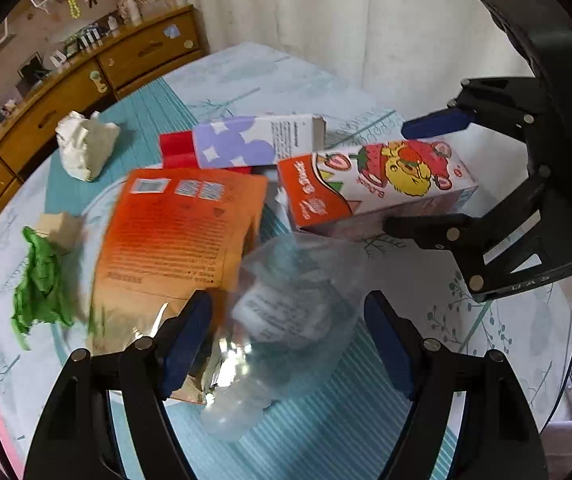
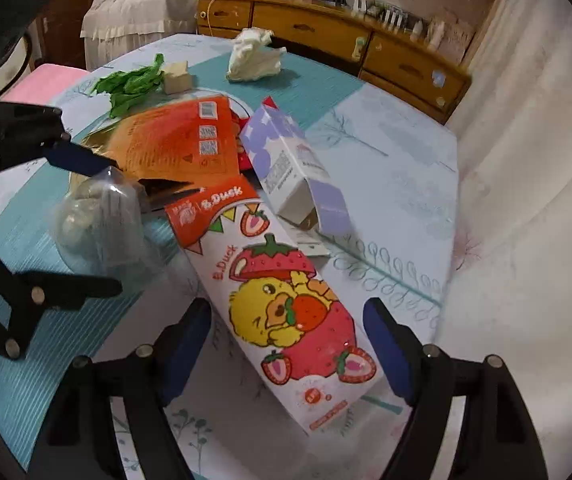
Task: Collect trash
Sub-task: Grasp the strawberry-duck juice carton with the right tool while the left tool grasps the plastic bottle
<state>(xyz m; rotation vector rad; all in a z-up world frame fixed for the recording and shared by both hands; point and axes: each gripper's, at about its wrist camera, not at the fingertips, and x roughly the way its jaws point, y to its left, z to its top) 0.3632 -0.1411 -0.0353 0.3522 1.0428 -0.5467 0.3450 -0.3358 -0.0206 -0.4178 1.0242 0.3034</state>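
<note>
Strawberry-duck carton [image 2: 286,320]: lying flat on the table [image 2: 386,152], long axis from 11 to 5 o'clock, orange end toward 11, between the wide-open, untouching jaws of the right gripper [image 2: 288,344]. Clear plastic bag [image 1: 294,312]: at 9 o'clock of it, within the left gripper [image 1: 288,344], jaws wide; contact unclear. Purple carton [image 2: 290,164]: at 12.

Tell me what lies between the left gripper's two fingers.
The left gripper stands open around a crumpled clear plastic bottle lying on the table, pads apart from it. The left wrist view shows it best.
</note>
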